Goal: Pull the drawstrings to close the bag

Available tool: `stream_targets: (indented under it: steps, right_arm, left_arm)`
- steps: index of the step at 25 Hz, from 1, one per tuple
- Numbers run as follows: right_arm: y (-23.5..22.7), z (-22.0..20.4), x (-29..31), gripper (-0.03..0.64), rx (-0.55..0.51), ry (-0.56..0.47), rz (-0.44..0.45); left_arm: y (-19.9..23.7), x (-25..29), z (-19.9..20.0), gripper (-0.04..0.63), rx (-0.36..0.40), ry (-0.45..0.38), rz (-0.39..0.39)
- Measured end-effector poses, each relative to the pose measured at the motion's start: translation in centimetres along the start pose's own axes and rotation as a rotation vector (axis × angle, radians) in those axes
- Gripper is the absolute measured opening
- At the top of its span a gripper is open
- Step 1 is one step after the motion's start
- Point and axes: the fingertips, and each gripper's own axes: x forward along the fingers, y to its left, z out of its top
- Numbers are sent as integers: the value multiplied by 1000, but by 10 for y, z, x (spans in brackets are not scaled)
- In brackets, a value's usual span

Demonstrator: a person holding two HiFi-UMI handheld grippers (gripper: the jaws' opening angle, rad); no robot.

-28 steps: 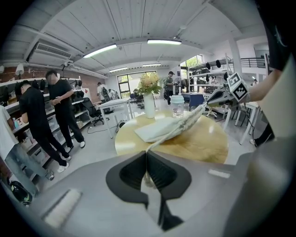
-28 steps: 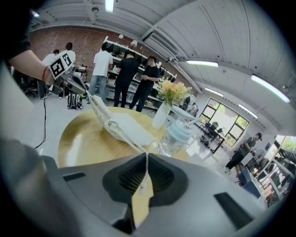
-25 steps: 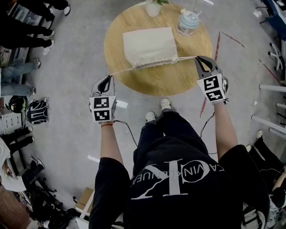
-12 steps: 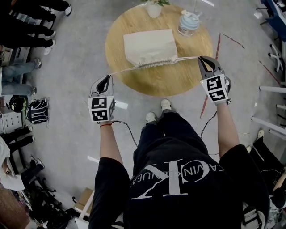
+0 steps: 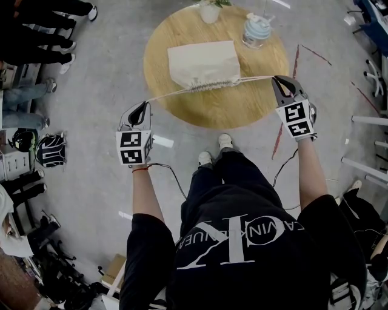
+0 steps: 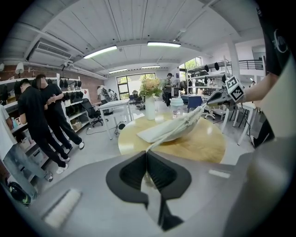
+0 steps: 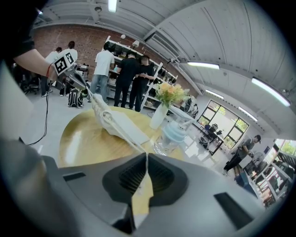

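A cream cloth bag (image 5: 203,62) lies flat on the round wooden table (image 5: 242,109), its mouth (image 5: 209,85) bunched tight at the near edge. A white drawstring runs taut from each side of the mouth. My left gripper (image 5: 144,105) is off the table's left edge, shut on the left drawstring (image 5: 170,94). My right gripper (image 5: 277,79) is over the table's right rim, shut on the right drawstring (image 5: 254,79). The left gripper view shows the bag (image 6: 173,129) with its string entering the closed jaws (image 6: 147,152). In the right gripper view the string from the bag (image 7: 115,122) meets the closed jaws (image 7: 147,156).
A white vase with flowers (image 5: 208,9) and a glass jar with a pale blue lid (image 5: 254,29) stand at the table's far side. Several people (image 5: 36,36) stand to the left by shelving. My feet (image 5: 212,150) are just before the table. Bags (image 5: 48,150) lie on the grey floor.
Both grippers have drifted slightly outward, the left one leftward and the right one rightward, keeping the strings taut. The bag's mouth stays bunched.
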Motion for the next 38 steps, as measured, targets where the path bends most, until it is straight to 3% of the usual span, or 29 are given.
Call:
stream_targets:
  steps: [14, 34, 38]
  right_arm:
    - [-3, -4, -6, 25, -10, 2, -3]
    - [-16, -14, -4, 21, 97, -4, 7]
    - [-11, -7, -4, 17, 102, -1, -17]
  left_arm:
    - [8, -9, -2, 15, -25, -15, -22]
    - [21, -9, -12, 15, -76, -3, -22]
    - [13, -10, 5, 15, -59, -66, -16]
